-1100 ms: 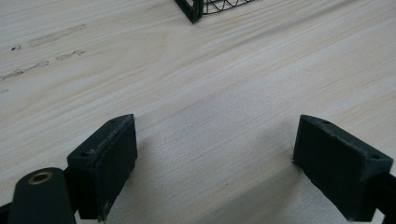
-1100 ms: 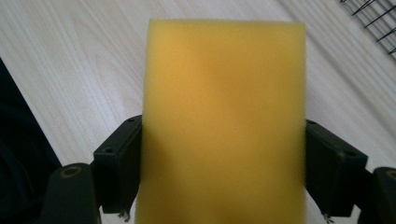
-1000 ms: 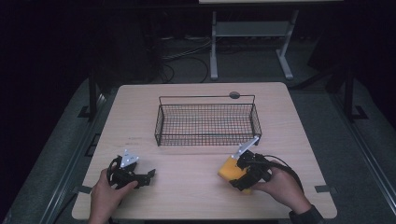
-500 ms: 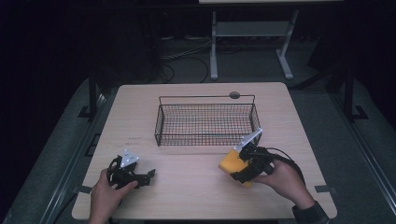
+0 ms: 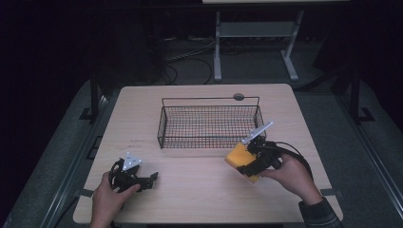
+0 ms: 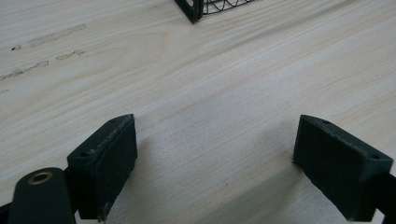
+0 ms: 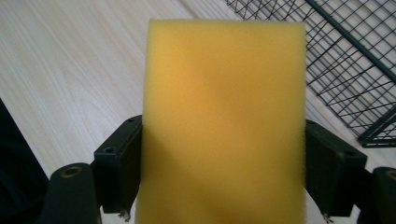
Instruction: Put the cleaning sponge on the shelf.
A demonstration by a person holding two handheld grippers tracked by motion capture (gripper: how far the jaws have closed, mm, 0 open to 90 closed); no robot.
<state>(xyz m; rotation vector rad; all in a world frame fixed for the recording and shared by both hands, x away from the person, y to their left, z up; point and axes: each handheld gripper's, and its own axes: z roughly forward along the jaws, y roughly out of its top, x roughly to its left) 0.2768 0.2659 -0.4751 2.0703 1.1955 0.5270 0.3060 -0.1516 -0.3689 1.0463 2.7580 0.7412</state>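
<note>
A yellow sponge (image 5: 237, 156) is held above the table just in front of the wire basket's right end, with my right gripper (image 5: 248, 164) shut on it. In the right gripper view the sponge (image 7: 224, 121) stands upright between the two black jaws, pressed from both sides. The black wire basket (image 5: 164, 126) sits in the middle of the table, with nothing seen inside. My left gripper (image 5: 151, 179) rests low at the front left of the table, open. In the left gripper view its jaws stand wide apart over bare wood, around the left gripper's midpoint (image 6: 215, 172).
The light wooden table (image 5: 190, 190) has a dark round grommet (image 5: 238, 97) behind the basket. A basket corner (image 6: 194, 9) shows far ahead of the left jaws. Dark floor, cables and a metal stand (image 5: 256, 33) lie beyond the table.
My right gripper has carried the sponge slightly up and toward the basket's front right corner. The left gripper has stayed in place.
</note>
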